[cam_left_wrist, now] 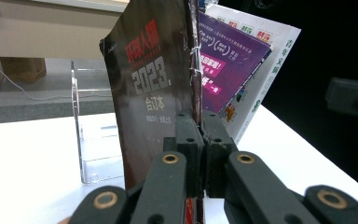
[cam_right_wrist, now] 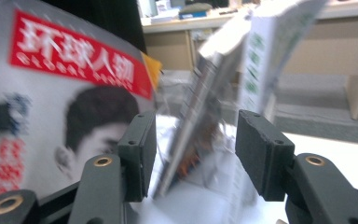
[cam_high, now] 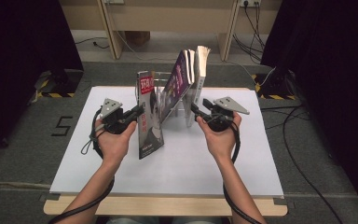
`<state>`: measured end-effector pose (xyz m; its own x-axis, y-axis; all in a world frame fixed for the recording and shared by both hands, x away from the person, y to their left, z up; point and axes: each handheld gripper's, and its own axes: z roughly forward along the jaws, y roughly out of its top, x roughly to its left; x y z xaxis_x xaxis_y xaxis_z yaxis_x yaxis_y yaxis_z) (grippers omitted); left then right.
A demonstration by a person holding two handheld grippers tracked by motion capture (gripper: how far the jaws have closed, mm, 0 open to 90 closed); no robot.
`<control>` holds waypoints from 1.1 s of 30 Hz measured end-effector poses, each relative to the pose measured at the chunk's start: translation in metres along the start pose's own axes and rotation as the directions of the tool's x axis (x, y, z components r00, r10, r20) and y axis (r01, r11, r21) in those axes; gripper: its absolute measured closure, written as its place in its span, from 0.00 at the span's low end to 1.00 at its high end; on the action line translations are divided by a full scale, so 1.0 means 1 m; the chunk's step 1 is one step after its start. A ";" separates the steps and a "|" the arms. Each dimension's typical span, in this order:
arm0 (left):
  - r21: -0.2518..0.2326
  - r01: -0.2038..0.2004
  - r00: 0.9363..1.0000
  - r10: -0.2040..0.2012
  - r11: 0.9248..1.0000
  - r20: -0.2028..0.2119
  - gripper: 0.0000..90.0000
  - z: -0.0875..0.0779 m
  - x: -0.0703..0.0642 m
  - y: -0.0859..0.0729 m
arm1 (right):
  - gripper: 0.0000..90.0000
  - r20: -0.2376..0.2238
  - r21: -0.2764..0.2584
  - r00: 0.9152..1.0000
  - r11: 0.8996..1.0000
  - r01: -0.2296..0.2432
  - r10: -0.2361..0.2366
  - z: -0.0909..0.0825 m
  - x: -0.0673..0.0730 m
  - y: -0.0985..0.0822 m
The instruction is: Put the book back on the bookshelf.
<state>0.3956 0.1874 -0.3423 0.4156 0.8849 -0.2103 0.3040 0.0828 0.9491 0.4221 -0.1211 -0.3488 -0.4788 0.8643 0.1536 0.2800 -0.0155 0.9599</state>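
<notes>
My left gripper (cam_left_wrist: 200,140) is clamped on the magazine (cam_high: 148,114), upright and out of the clear rack (cam_left_wrist: 91,135); my right gripper (cam_right_wrist: 196,158) gapes near two leaning books (cam_high: 191,70), still unsorted.

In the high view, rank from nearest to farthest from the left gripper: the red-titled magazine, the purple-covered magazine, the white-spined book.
1. Red-titled magazine: clamped in the left gripper, upright, left of the rack.
2. Purple-covered magazine: leaning, centre.
3. White-spined book: farthest, right side, near the right gripper.
</notes>
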 end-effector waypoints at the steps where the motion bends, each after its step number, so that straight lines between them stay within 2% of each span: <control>1: 0.000 0.000 1.000 0.000 1.000 0.000 0.97 0.000 0.001 0.000 | 0.55 0.015 0.019 1.000 1.000 0.008 -0.008 -0.006 -0.005 -0.009; 2: -0.001 -0.001 1.000 0.001 1.000 0.001 0.97 -0.001 0.001 0.000 | 0.55 0.015 0.019 1.000 1.000 0.008 -0.008 -0.006 -0.005 -0.009; 6: -0.005 -0.002 1.000 0.002 1.000 0.001 0.97 -0.003 0.004 0.000 | 0.54 0.058 0.052 0.998 0.998 0.036 -0.039 -0.015 -0.015 -0.031; 14: -0.012 -0.010 1.000 0.010 1.000 0.001 0.97 -0.008 0.009 0.003 | 0.54 0.126 0.105 0.991 0.994 0.029 -0.042 -0.025 -0.031 -0.073; 15: -0.014 -0.010 1.000 0.010 1.000 0.001 0.97 -0.008 0.009 0.004 | 0.54 0.133 0.124 0.990 0.992 0.035 -0.051 -0.026 -0.035 -0.081; 19: -0.021 -0.014 1.000 0.014 1.000 -0.004 0.97 -0.010 0.012 0.005 | 0.54 0.158 0.114 0.987 0.993 0.021 -0.039 -0.029 -0.040 -0.092; 22: -0.030 -0.017 1.000 0.017 0.999 -0.007 0.97 -0.012 0.014 0.006 | 0.54 0.176 0.122 0.983 0.992 0.028 -0.049 -0.032 -0.044 -0.102; 25: -0.044 -0.014 1.000 0.013 0.999 -0.013 0.97 -0.015 0.015 0.006 | 0.54 0.191 0.141 0.981 0.990 0.012 -0.039 -0.035 -0.049 -0.111; 33: -0.065 -0.001 1.000 -0.001 0.998 -0.028 0.97 -0.018 0.021 0.010 | 0.54 0.206 0.129 0.978 0.992 0.006 -0.033 -0.038 -0.053 -0.111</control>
<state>0.3919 0.2151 -0.3334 0.3908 0.8974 -0.2045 0.2469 0.1118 0.9626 0.3844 -0.1841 -0.4540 -0.3063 0.9493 0.0707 0.3823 0.0547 0.9224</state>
